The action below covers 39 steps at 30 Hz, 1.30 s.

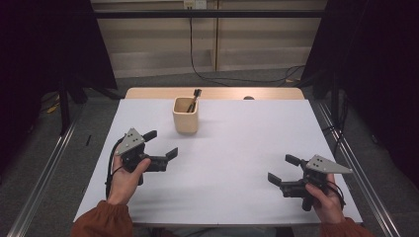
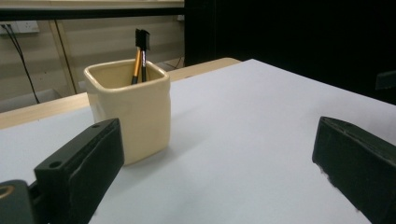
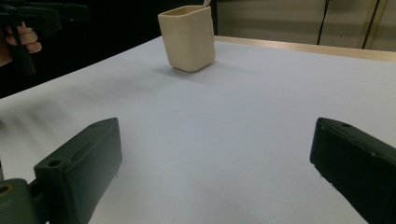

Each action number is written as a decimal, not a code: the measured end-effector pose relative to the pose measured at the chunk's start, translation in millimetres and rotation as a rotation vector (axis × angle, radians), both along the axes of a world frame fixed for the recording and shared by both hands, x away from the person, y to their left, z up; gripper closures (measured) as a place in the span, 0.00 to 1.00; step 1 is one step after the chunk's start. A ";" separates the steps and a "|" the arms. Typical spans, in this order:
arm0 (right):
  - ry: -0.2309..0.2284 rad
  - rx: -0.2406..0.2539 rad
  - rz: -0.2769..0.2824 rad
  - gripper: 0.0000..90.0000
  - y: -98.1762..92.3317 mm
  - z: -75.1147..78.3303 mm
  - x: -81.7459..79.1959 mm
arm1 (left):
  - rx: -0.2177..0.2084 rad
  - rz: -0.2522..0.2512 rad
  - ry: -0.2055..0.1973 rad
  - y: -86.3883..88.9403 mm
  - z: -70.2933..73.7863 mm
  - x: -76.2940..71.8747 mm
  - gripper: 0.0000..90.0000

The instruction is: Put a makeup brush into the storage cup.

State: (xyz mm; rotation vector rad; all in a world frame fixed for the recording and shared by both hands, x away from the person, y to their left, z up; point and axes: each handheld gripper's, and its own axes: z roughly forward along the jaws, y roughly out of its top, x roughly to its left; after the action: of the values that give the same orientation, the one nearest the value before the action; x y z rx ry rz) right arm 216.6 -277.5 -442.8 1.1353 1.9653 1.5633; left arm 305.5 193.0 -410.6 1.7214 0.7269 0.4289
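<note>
both jaws gape empty; left gripper point(image 1: 162, 143) sits near the cream cup point(image 1: 186, 115), whose tall pens point(image 1: 193, 100) could tip it if nudged; right gripper point(image 1: 284, 169) is well apart.

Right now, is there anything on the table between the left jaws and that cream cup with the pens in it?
Nothing visible. Bare white table lies between the open left gripper and the cream cup; the pens stand inside it.

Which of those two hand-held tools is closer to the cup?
The left tool: it sits just beside the cream cup holding pens, while the right tool is far across the table.
</note>
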 end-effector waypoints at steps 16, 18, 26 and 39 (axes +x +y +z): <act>-0.002 -0.003 -0.007 0.02 -0.4 0.1 -1.1 | -0.020 -0.014 0.057 20.2 -14.2 -22.6 0.03; -0.003 -0.004 -0.007 0.02 -0.6 0.2 -1.5 | -0.018 0.006 0.046 23.1 -15.8 -26.0 0.03; -0.008 -0.001 -0.012 0.02 -3.5 1.1 -3.9 | -0.033 0.033 0.036 32.4 -19.2 -38.4 0.03; -0.010 -0.013 -0.008 0.02 -3.4 0.5 -5.7 | -0.034 0.040 0.005 41.4 -27.4 -54.0 0.03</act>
State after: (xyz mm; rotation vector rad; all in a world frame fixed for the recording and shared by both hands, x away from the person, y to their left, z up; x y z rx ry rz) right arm 210.8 -280.9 -442.3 1.1262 1.9598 1.5471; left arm 251.4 234.5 -438.0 1.6788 0.7695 0.4380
